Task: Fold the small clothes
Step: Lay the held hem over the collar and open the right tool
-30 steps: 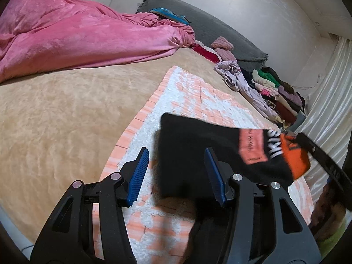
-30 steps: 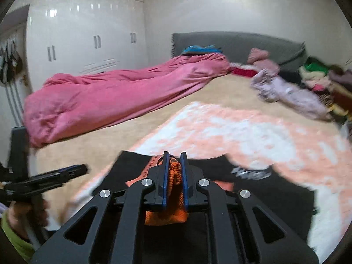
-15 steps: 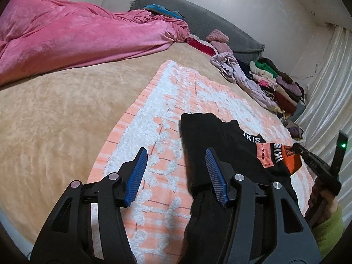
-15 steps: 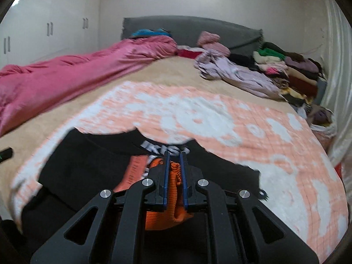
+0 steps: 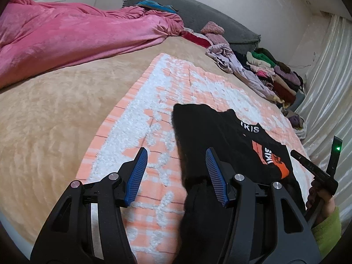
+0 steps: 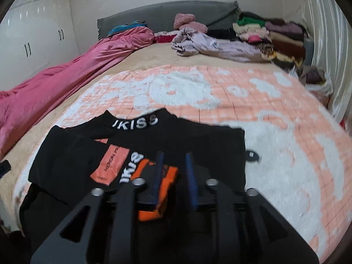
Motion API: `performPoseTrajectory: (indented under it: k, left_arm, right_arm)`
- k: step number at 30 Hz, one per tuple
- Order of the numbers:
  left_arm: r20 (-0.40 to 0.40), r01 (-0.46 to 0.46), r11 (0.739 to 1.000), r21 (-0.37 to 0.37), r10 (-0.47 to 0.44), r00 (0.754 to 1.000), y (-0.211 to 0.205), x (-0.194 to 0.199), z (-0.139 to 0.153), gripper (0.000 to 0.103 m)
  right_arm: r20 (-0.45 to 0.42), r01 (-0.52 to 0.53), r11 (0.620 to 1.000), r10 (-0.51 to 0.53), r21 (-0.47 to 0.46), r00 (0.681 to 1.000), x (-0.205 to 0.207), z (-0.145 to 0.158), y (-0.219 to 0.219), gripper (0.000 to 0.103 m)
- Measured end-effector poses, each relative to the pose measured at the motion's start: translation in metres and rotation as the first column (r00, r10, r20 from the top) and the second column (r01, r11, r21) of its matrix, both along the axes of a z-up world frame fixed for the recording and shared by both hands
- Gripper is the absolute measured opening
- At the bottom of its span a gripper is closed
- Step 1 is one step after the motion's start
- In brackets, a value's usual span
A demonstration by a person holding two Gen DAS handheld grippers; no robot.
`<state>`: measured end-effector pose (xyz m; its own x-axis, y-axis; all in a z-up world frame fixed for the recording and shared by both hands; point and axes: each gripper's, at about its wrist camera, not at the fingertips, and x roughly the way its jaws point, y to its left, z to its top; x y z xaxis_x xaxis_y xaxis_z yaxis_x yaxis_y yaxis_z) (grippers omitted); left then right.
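Right claw (image 6: pixel 173 176) now opening off orange cuff (image 6: pixel 167 176)

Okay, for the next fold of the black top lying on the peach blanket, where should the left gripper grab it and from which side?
Probably the black top's left edge, approached from the bare blanket side: that edge lies flat and uncovered, just ahead of the left gripper, which is open.

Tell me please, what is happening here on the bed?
A person with a gripper in each hand is folding a small black top with orange cuffs and white lettering on a peach and white fluffy blanket. The right gripper is opening its jaws over the orange cuff, which lies folded onto the top. The left gripper is open, one finger above the top's side edge.
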<state>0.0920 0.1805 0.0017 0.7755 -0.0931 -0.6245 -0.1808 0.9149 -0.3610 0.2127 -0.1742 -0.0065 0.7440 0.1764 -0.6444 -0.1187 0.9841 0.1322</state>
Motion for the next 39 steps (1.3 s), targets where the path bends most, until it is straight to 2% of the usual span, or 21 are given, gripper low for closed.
performPoseTrajectory:
  k: [3,5,8,11,13,14,15,17,19,23,26,28,32,39]
  left_arm:
    - [-0.005,0.045,0.999,0.019,-0.045,0.999,-0.02,0.004,-0.001,0.047]
    - [-0.016,0.094,0.995,0.039,-0.094,0.995,-0.041,0.008,-0.005,0.051]
    - [-0.047,0.165,0.982,0.092,-0.161,0.986,-0.073,0.014,-0.016,0.051]
    - [-0.086,0.199,0.969,0.144,-0.189,0.978,-0.093,0.02,-0.032,0.051]
    - [-0.122,0.215,0.965,0.15,-0.198,0.973,-0.098,0.025,-0.045,0.051]
    - [-0.143,0.218,0.964,0.155,-0.197,0.97,-0.099,0.027,-0.051,0.051]
    - [-0.158,0.219,0.963,0.158,-0.195,0.968,-0.1,0.029,-0.056,0.051]
    - [-0.169,0.223,0.961,0.163,-0.196,0.966,-0.099,0.032,-0.061,0.052]
    - [-0.165,0.226,0.961,0.161,-0.2,0.966,-0.099,0.031,-0.061,0.054]
    - [-0.165,0.23,0.958,0.169,-0.203,0.965,-0.1,0.03,-0.062,0.055]
    - [-0.163,0.229,0.96,0.159,-0.204,0.965,-0.098,0.029,-0.062,0.055]
    - [-0.162,0.229,0.961,0.154,-0.204,0.965,-0.098,0.029,-0.062,0.055]
    - [-0.163,0.231,0.961,0.154,-0.206,0.965,-0.095,0.026,-0.06,0.055]
    - [-0.162,0.234,0.961,0.147,-0.21,0.964,-0.095,0.026,-0.059,0.055]
  right_arm:
    - [-0.039,-0.022,0.998,0.025,0.056,0.999,-0.002,-0.007,-0.003,0.037]
    - [-0.062,-0.034,0.996,0.039,0.082,0.997,0.0,-0.012,-0.002,0.04]
    - [-0.104,-0.031,0.994,0.043,0.108,0.994,0.007,-0.021,0.0,0.043]
    - [-0.164,-0.034,0.989,0.059,0.146,0.985,0.017,-0.036,0.005,0.043]
    - [-0.185,-0.042,0.981,0.077,0.189,0.98,0.02,-0.045,0.01,0.035]
    - [-0.177,-0.041,0.983,0.073,0.181,0.981,0.02,-0.046,0.012,0.029]
    - [-0.162,-0.045,0.985,0.072,0.166,0.984,0.018,-0.046,0.015,0.018]
    - [-0.143,-0.059,0.981,0.086,0.184,0.986,0.016,-0.043,0.016,0.009]
    - [-0.116,-0.068,0.983,0.088,0.168,0.989,0.013,-0.036,0.018,0.008]
    - [0.002,-0.104,0.985,0.105,0.136,0.994,0.003,-0.005,0.02,0.008]
    - [0.077,-0.101,0.993,0.096,0.067,0.992,-0.001,0.02,0.02,0.008]
    - [0.093,-0.075,0.997,0.073,0.022,0.993,0.002,0.029,0.016,0.008]
    - [0.048,-0.021,1.0,0.022,-0.02,0.999,0.011,0.024,0.003,0.008]
    - [-0.024,0.027,0.999,-0.028,-0.04,0.999,0.024,-0.011,-0.004,0.008]
